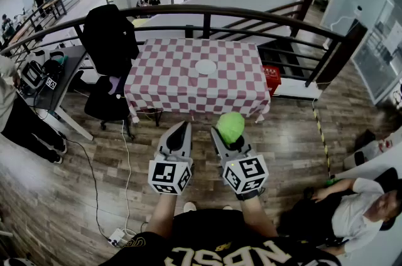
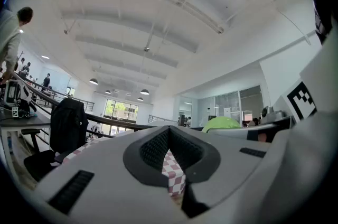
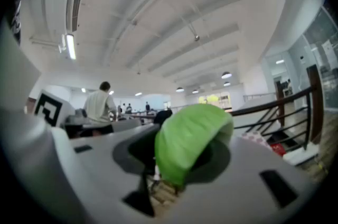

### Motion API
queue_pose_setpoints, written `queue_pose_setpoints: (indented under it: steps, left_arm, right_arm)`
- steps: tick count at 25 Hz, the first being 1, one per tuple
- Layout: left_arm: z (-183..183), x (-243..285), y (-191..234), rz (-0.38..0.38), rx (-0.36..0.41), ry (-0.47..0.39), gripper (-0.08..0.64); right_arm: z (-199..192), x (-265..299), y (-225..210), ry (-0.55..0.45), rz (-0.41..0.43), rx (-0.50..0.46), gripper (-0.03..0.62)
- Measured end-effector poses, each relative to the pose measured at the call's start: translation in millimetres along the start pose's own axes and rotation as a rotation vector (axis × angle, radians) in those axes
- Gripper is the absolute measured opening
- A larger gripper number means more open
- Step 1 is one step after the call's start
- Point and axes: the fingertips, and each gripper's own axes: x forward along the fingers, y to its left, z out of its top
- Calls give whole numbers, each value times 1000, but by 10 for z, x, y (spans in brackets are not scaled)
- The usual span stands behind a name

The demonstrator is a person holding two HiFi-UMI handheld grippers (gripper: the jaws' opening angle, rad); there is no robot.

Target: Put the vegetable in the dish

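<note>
A green leafy vegetable (image 1: 230, 127) sits clamped in my right gripper (image 1: 224, 133), held up in the air short of the table. From the right gripper view the vegetable (image 3: 187, 141) fills the space between the jaws. My left gripper (image 1: 181, 131) is beside it, shut and empty; in the left gripper view its jaws (image 2: 171, 157) meet with only checked cloth showing past them. The white dish (image 1: 205, 67) lies near the middle of the red-and-white checked table (image 1: 163, 86), well ahead of both grippers.
A black metal railing (image 1: 207, 10) runs behind the table. A black office chair with a jacket (image 1: 110, 45) stands left of it, next to a desk (image 1: 63, 79) with gear. A red crate (image 1: 271, 78) sits right of the table. People (image 1: 352, 211) sit at the right.
</note>
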Motion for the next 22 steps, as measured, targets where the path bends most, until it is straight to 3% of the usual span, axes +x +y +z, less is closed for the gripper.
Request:
queue_pose_setpoints:
  steps: [12,22]
  left_arm:
    - [-228,-167,395,-24,-36,45,18]
    - [-467,162,513,-19,-54,102,18]
  right_arm:
    - [-299,233,374,42,-20,11,156]
    - [-481,537,8,81,-51,91,155]
